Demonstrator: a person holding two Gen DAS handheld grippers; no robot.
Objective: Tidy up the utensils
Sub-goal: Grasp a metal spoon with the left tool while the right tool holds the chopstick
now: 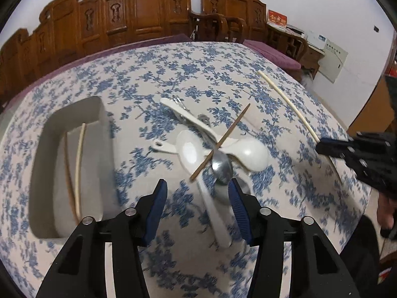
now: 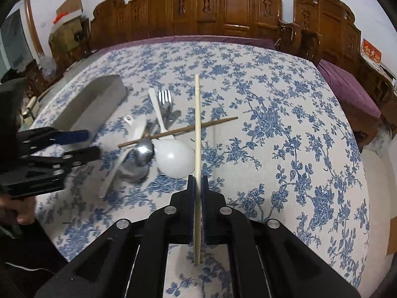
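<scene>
**Utensil sorting: right gripper lifting a pale chopstick beside the pile**

A round tabletop (image 2: pixel 285 129) under a blue-flowered cloth fills both views, with carved wooden chairs (image 2: pixel 235 7) ranged behind it. At its left side stands a grey rectangular tray (image 1: pixel 99 114); inside lie one brown and one pale chopstick, side by side along its length. Near the centre sits the utensil pile: a large white spoon (image 2: pixel 176 159), a second white spoon (image 1: pixel 191 146) with its handle toward the tray, a metal spoon (image 1: pixel 222 170) and a metal fork (image 2: pixel 165 97), tines pointing to the far edge. A brown chopstick (image 2: pixel 178 131) lies slantwise across the pile. The left gripper (image 1: pixel 197 198) hangs over the near edge of the pile, its blue-padded fingers (image 1: pixel 158 198) parted with nothing between them; the metal spoon's bowl lies just ahead of them. The right gripper (image 2: pixel 197 181), to the right of the pile, has its fingers clenched on a pale chopstick (image 2: pixel 197 124), which juts forward past the tips and backward between the arms. It is carried clear of the cloth.
</scene>
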